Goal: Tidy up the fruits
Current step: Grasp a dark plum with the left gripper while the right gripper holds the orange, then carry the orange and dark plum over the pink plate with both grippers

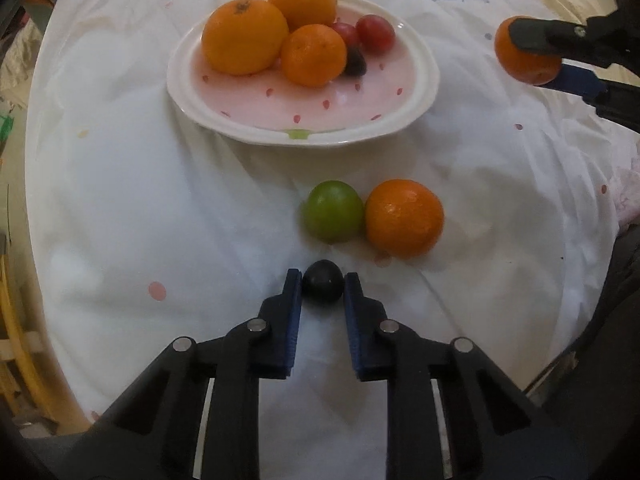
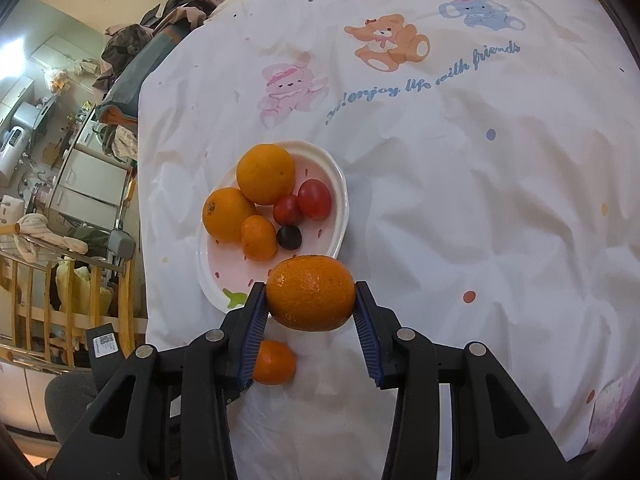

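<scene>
Pinching a small dark plum [image 1: 322, 286], my left gripper [image 1: 322, 285] has both blue pads against its sides, low over the white sheet [image 1: 160, 200]. Just beyond it a green fruit [image 1: 333, 211] touches a glossy orange [image 1: 404, 219]. My right gripper [image 2: 311, 304] clamps a dimpled tangerine [image 2: 310, 293] above the near rim of the pink plate [image 2: 338, 184]. On the plate I see three oranges, two red tomatoes and another dark plum bunched at its far side.
</scene>
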Tool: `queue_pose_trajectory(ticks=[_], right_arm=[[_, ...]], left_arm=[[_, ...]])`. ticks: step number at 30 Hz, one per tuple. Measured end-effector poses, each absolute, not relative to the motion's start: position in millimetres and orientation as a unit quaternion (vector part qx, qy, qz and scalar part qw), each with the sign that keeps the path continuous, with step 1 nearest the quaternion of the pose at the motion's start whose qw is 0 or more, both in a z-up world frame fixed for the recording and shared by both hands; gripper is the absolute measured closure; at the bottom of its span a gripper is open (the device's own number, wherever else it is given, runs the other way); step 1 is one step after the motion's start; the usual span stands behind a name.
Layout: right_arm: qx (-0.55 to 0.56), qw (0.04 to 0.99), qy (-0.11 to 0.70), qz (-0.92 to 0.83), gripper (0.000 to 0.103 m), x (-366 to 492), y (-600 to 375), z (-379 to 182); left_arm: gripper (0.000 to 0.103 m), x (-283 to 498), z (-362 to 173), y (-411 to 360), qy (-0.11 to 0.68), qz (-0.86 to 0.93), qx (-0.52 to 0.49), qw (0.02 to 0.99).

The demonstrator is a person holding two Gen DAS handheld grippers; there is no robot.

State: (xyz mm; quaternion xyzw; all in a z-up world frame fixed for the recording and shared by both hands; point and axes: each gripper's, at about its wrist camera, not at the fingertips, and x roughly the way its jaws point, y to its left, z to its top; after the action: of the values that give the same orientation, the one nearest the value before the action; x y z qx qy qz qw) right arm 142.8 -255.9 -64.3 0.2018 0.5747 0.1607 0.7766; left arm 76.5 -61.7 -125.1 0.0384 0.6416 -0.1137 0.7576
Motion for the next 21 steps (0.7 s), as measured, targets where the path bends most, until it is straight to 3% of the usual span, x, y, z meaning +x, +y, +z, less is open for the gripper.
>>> queue_pose_trajectory(ticks=[6, 13, 21], right_arm=[[0.209, 0.775, 0.575, 0.158, 0.058, 142, -260, -64], [0.232, 0.773, 0.569, 0.159, 0.058, 144, -267, -62], [0.243, 0.781, 0.543, 0.188, 0.058, 162, -262, -38]], left_arm=[[0.086, 77, -115, -51, 0.639, -0.103, 0.009, 0.762], [0.086, 75, -77, -23, 0.583, -0.077, -0.035, 0.808], [0.086, 109, -33, -12, 0.535, -0.058, -0.02, 0.843]])
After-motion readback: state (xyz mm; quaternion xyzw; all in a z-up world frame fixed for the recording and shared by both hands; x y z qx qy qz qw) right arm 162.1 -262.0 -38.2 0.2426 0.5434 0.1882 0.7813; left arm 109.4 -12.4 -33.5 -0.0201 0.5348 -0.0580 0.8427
